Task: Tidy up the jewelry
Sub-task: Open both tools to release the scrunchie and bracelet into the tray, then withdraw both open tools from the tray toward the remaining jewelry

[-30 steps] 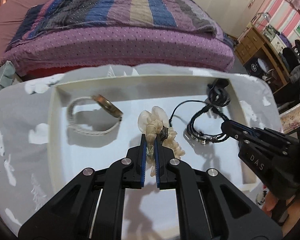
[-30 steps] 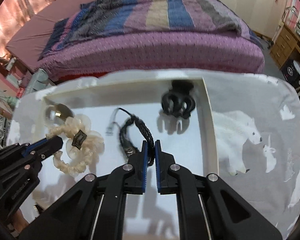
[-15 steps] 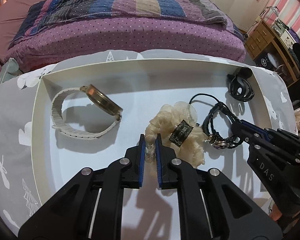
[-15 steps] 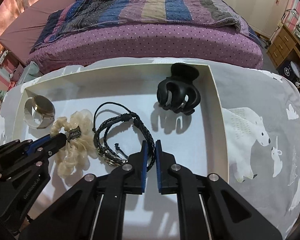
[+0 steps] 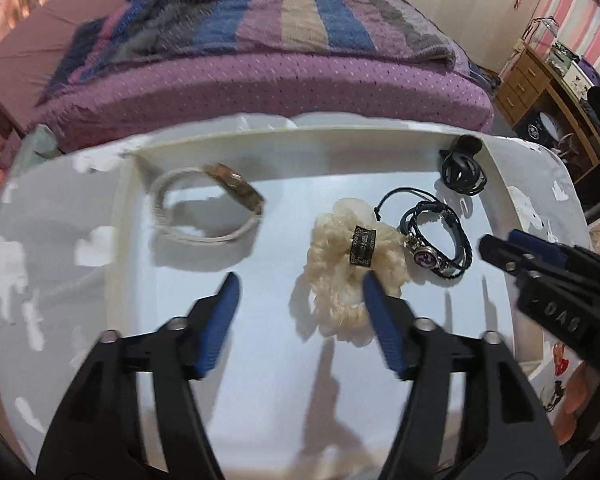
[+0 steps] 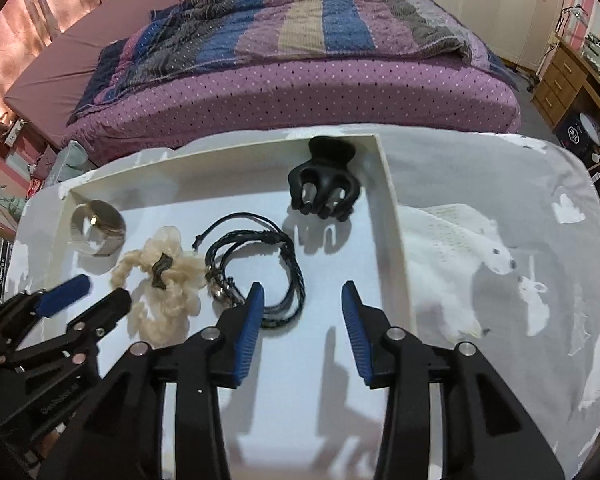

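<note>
Cream ruffled scrunchie [image 5: 350,276], black label, beside black braided bracelet [image 5: 440,242]

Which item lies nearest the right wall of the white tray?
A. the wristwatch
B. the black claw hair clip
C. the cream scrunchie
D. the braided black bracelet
B: in the right wrist view the black claw hair clip sits in the far corner, close against the right wall of the white tray, while the braided black bracelet, cream scrunchie and wristwatch lie progressively further left.
</note>
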Tool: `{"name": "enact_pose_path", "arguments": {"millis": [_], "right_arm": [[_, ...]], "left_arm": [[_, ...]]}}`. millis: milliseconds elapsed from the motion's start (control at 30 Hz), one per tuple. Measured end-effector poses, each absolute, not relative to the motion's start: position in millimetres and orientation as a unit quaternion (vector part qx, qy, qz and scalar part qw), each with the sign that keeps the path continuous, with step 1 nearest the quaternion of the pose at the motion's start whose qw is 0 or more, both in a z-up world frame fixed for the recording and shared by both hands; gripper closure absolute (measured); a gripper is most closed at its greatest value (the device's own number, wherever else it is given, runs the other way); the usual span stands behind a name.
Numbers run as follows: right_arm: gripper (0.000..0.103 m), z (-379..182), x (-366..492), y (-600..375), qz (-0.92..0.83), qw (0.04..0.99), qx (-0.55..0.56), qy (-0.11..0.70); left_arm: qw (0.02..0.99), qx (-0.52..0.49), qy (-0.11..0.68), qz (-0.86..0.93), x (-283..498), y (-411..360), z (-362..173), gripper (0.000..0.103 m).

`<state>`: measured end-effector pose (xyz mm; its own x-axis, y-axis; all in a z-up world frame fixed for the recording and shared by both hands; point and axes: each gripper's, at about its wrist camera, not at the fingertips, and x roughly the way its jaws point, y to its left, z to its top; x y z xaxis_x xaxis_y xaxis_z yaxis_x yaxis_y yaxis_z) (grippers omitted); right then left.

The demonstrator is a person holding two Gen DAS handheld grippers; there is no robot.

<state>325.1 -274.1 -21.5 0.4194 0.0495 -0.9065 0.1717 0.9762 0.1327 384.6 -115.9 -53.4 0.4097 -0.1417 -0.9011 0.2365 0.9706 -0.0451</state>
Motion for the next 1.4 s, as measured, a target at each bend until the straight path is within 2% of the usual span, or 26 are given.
{"name": "enact_pose_path", "arguments": {"millis": [200,300,500,567,900,1400], "right_arm": [[0.061,17.8,277.3,-279.0,-0.034,0.856,0.092,0.508],[0.061,34.8,245.9,-280.4,-0.035,0.865,0.093,0.492],[0.057,50.0,186.5,-288.5,-0.046,0.871,0.094,0.479],[0.034,53.7,167.2,-289.1,-0.049,0.877,0.086,0.470],[0.033,57.5,86.8,-313.5,-0.061,0.898,0.090,0.426],[0.033,14.0,38.5,-334.6,-0.103,0.904,0.108,0.401]], "left_arm": [[0.865,0.039,0.489,-0.103,338.9,-89.4,-11.8,0.007],[0.875,0.036,0.473,-0.102,310.3,-76.1,3.5,0.004],[0.876,0.031,0.472,-0.096,255.7,-50.3,14.4,0.003],[0.880,0.036,0.465,-0.088,236.1,-44.0,16.2,0.003],[0.886,-0.006,0.452,-0.102,176.6,1.1,6.4,0.003],[0.921,0.024,0.385,-0.051,125.4,33.8,-0.8,0.003]]}}
